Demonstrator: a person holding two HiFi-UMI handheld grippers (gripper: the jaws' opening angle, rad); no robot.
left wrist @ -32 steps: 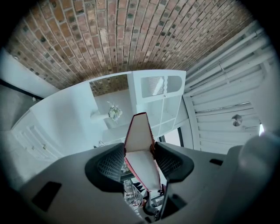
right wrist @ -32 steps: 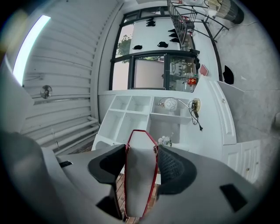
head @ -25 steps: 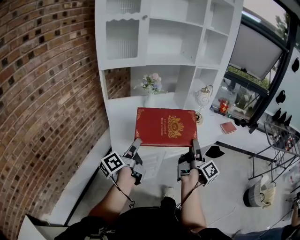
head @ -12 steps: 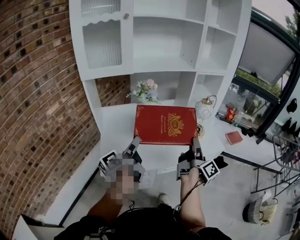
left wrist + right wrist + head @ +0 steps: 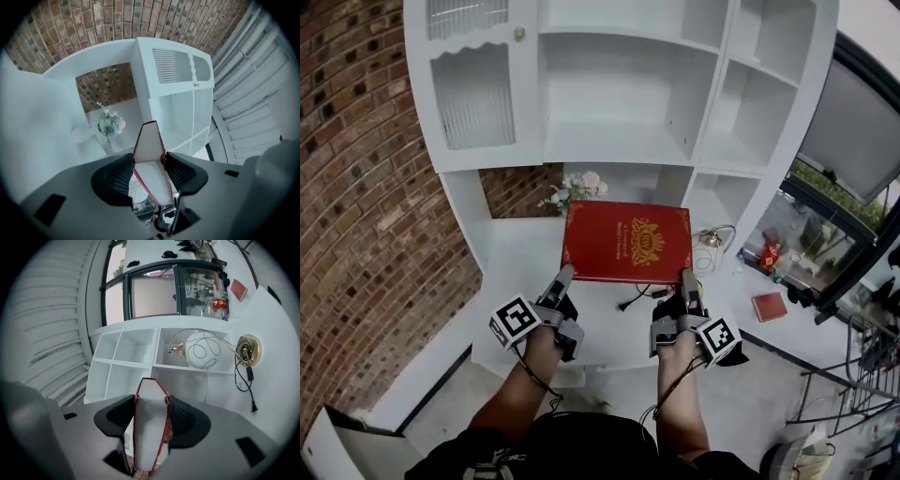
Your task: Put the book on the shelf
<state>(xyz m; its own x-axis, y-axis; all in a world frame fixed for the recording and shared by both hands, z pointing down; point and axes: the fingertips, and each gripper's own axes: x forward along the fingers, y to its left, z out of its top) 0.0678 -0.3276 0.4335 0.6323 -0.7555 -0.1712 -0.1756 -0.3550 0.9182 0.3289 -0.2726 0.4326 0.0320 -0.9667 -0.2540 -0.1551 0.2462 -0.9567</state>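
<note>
A large red book (image 5: 625, 242) with a gold crest is held flat in front of the white shelf unit (image 5: 619, 141), above its counter. My left gripper (image 5: 565, 276) is shut on the book's near left corner. My right gripper (image 5: 688, 278) is shut on its near right corner. In the left gripper view the red-edged book (image 5: 151, 154) stands between the black pads, with my left gripper (image 5: 149, 172) closed against it. In the right gripper view the book (image 5: 150, 423) fills the gap of my right gripper (image 5: 151, 416). The wide cubby (image 5: 614, 103) above the book holds nothing.
A vase of flowers (image 5: 572, 190) stands at the back of the counter behind the book. A round gold lamp (image 5: 712, 239) with its black cord (image 5: 637, 295) sits to the right. A small red book (image 5: 769, 306) lies further right. A brick wall (image 5: 366, 187) runs along the left.
Both grippers have lifted the book up toward the shelf unit, and the head view has tilted up so more of the upper cubbies show. The grip on the book is unchanged.
</note>
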